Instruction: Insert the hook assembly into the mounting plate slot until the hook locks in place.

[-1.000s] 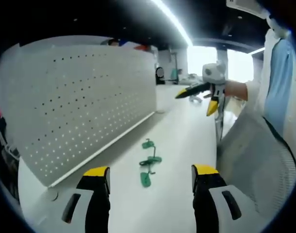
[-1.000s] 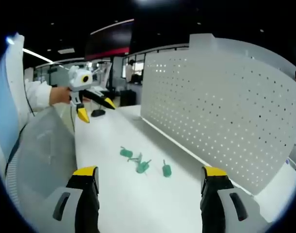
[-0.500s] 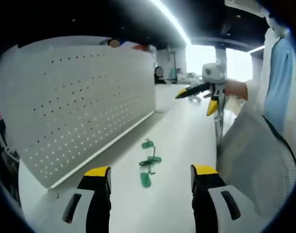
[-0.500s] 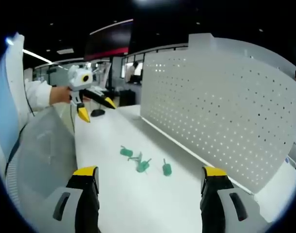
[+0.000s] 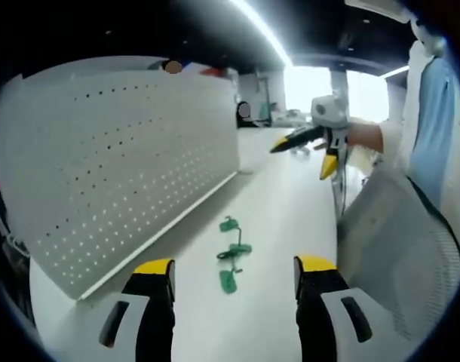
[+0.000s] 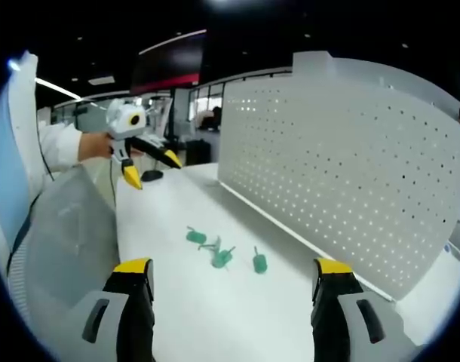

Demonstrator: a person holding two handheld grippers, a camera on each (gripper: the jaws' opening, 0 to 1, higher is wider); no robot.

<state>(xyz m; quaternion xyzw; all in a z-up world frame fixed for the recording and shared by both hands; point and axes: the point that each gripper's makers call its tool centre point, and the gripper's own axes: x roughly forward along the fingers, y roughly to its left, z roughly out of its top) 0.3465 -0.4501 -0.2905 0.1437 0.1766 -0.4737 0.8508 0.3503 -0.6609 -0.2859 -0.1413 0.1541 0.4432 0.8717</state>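
Observation:
Three green hook pieces (image 5: 229, 224) (image 5: 234, 250) (image 5: 228, 281) lie loose on the white table (image 5: 290, 219), in front of the upright white perforated mounting plate (image 5: 124, 166). My left gripper (image 5: 234, 265) hovers open above the table just short of them, its jaws empty. In the right gripper view the same hooks (image 6: 196, 237) (image 6: 221, 258) (image 6: 259, 263) lie ahead of my right gripper (image 6: 231, 268), also open and empty. Each gripper appears in the other's view, held up in a hand with its jaws spread: the right gripper (image 5: 304, 157) and the left gripper (image 6: 151, 171). The plate (image 6: 343, 173) stands to the right.
A person's white sleeve (image 6: 60, 147) and light blue clothing (image 5: 433, 128) border the table, with grey mesh fabric (image 5: 396, 241) along its edge. A small dark object (image 6: 151, 176) sits at the table's far end. Office space lies beyond.
The left gripper has drifted slightly, so its view has shifted a little. The hooks lie where they were, and both grippers stay open.

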